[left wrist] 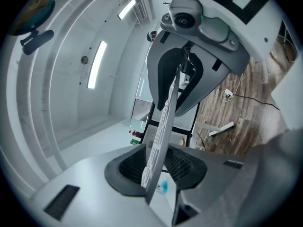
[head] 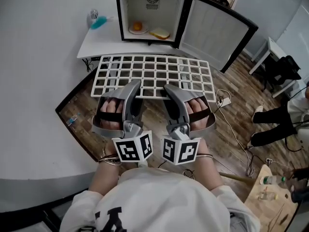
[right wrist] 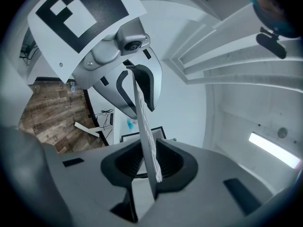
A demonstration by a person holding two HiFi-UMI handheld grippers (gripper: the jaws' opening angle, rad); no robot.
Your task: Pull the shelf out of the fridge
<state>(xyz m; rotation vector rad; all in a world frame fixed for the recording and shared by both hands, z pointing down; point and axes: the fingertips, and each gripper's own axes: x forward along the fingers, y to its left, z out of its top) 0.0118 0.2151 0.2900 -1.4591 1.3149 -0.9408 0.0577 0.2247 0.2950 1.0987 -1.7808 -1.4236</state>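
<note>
The white grid shelf [head: 154,76] hangs level in the air in front of the open mini fridge [head: 150,13], fully outside it. My left gripper [head: 133,87] is shut on the shelf's near edge, left of centre. My right gripper [head: 170,90] is shut on the same edge, right of centre. In the left gripper view the shelf [left wrist: 163,126] runs edge-on between my ribbed pads [left wrist: 130,167]. In the right gripper view the shelf [right wrist: 144,131] is likewise clamped between the pads [right wrist: 173,162]. Each gripper view shows the other gripper further along the shelf.
The fridge stands on a white table [head: 96,42], its door [head: 215,30] swung open to the right. Inside are a plate with an orange item [head: 137,28] and bread [head: 160,33]. A blue bottle [head: 99,22] lies left of it. A person's legs [head: 275,124] and cables [head: 236,134] are at right.
</note>
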